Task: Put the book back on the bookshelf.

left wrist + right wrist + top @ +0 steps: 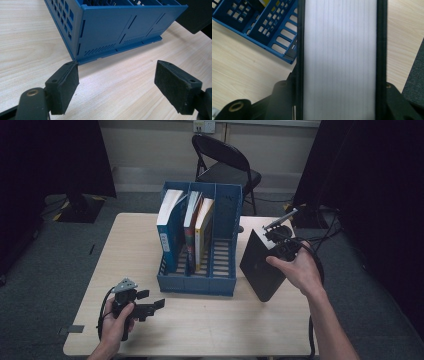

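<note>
Black book [260, 265], long axis upright and tilted, clamped across its thickness by right tongs [279, 245], apparently just right of blue rack [200, 280]; left tongs [116, 85] gape empty.

black book's [339, 60] page edges blurred, ends cut off, right tongs' pads hidden

Both forearms were bare, with no sleeve in sight. The left gripper [159, 303] was black, a blocky body with a pistol-style handle and a grey three-cornered plate [125, 284] on top; a black cable [103, 310] looped off its left side. Its jaws ended in thick, matt black rectangular pads [65, 87], each with a small round screw hole, set on rounded black arms with a brass-coloured rivet. The right gripper [272, 237] was black too, trailing black cable.
</note>
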`<state>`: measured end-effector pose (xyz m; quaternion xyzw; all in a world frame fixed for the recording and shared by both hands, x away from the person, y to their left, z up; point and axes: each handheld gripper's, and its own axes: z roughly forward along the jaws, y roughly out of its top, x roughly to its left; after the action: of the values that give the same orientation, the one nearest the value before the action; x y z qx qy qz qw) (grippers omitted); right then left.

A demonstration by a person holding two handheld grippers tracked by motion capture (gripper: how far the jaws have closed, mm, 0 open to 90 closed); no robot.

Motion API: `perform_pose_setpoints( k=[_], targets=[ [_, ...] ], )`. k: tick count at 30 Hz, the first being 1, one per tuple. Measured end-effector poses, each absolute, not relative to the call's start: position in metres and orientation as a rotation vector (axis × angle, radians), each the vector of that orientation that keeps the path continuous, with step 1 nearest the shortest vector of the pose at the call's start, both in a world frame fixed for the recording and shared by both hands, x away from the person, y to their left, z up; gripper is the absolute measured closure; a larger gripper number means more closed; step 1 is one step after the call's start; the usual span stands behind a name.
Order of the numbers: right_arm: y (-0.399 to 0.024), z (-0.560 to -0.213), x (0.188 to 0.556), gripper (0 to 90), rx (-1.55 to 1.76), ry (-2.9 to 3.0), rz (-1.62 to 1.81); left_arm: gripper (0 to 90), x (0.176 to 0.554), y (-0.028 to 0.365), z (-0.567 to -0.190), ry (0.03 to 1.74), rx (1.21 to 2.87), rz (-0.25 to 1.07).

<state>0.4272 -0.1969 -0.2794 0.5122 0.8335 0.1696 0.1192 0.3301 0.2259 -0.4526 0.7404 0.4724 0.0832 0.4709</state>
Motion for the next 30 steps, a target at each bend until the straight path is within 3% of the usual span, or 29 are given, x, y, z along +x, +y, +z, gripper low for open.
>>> perform_pose_setpoints(
  k=[30],
  targets=[
    [-0.175,-0.215,0.419,53.5,1.398,2.427,0.572,19.6,0.331,0.225,-0.453,1.158,1.818,0.201]
  ],
)
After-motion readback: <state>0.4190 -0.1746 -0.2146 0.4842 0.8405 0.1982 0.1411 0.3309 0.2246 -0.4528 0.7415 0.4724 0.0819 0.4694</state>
